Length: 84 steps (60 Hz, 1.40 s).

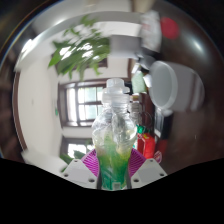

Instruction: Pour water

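Note:
A clear plastic bottle with a white cap and a green tint in its lower part stands upright between my fingers. My gripper is shut on it, the purple pads pressing its lower body from both sides. The bottle is lifted, with the room showing behind it. Its base is hidden below the fingers.
A leafy green plant hangs at the upper left. A white rounded object sits to the right, with something red just right of the bottle. Windows and a white wall lie beyond.

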{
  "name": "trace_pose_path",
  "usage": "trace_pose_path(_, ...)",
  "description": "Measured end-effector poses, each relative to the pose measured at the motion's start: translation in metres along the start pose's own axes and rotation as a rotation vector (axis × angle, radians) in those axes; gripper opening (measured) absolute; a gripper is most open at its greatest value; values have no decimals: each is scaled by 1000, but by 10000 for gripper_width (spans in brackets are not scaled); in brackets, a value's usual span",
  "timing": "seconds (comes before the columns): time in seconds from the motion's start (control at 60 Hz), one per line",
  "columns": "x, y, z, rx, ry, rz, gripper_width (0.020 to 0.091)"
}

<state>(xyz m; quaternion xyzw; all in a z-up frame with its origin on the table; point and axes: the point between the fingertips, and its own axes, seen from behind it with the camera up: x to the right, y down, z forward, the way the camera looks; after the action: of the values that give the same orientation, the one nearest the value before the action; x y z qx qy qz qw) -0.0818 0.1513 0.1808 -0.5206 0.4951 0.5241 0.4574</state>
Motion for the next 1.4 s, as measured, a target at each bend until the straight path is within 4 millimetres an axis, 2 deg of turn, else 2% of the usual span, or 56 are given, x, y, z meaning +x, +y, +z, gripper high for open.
trace_pose_path(0.017, -2, 2, -5, -4, -4, -71, 336)
trace_pose_path(0.117, -23, 1, 3, -30, 49, -487, 354)
trace_pose_path(0.133, -27, -1, -9, -18, 30, -551, 353)
trace_pose_path(0.15, -36, -2, -5, -23, 47, -605, 355)
trace_pose_path(0.233, -70, -20, -7, 10, 62, -901, 352)
trace_pose_path(0.283, -82, -30, -9, 30, 95, -1085, 350)
trace_pose_path(0.383, -109, -67, -9, 81, 187, -1410, 349)
trace_pose_path(0.4, -103, -84, -13, 97, 187, -1457, 349)
trace_pose_path(0.467, -126, -104, -12, 158, 248, -1597, 350)
trace_pose_path(0.533, -139, -130, -14, 205, 264, -1631, 350)
trace_pose_path(0.55, -133, -150, -13, 211, 255, -1631, 349)
trace_pose_path(0.567, -137, -147, -18, 221, 260, -1626, 351)
trace_pose_path(0.6, -138, -162, -20, 239, 272, -1622, 351)
trace_pose_path(0.65, -129, -189, -25, 266, 319, -1620, 352)
trace_pose_path(0.683, -119, -215, -30, 283, 354, -1624, 350)
trace_pose_path(0.833, -54, -306, -50, 344, 545, -1585, 352)
trace_pose_path(0.883, -31, -326, -55, 355, 586, -1552, 352)
trace_pose_path(0.967, 5, -349, -61, 340, 625, -1516, 352)
trace_pose_path(1.083, 46, -361, -59, 301, 638, -1489, 354)
trace_pose_path(1.2, 80, -362, -56, 263, 662, -1503, 363)
trace_pose_path(1.35, 79, -357, -59, 299, 617, -1506, 363)
trace_pose_path(1.4, 78, -359, -59, 296, 609, -1506, 390)
